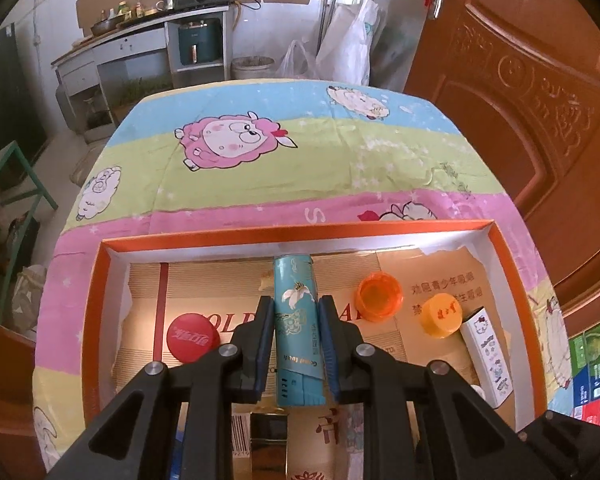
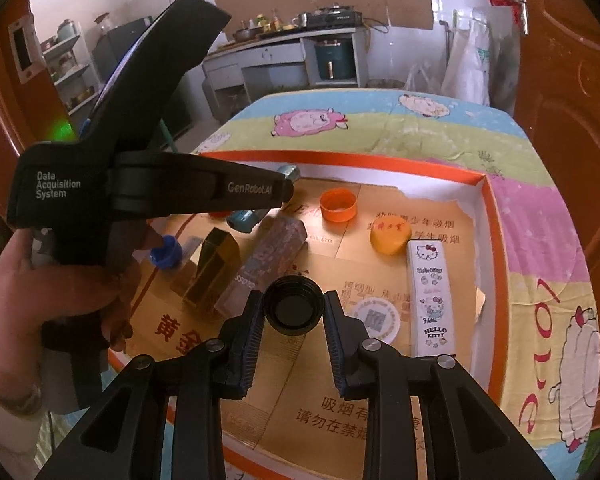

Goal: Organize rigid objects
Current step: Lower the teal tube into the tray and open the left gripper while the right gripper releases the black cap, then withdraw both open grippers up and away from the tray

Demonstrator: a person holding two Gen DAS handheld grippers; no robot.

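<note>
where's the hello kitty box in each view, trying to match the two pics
Left wrist view: the Hello Kitty box lies at the lower right, inside the orange-rimmed tray, just below the yellow cap.
Right wrist view: the same box lies right of centre, near the tray's right wall.
Shared landmark: the yellow cap, next to the box's far end in both.

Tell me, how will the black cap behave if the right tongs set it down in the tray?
The black cap looks stiff and probably light: small, hollow plastic. Its round wall may roll if it lands on edge. Set open side up, as the right tongs hold it, it should sit flat on the tray.
</note>
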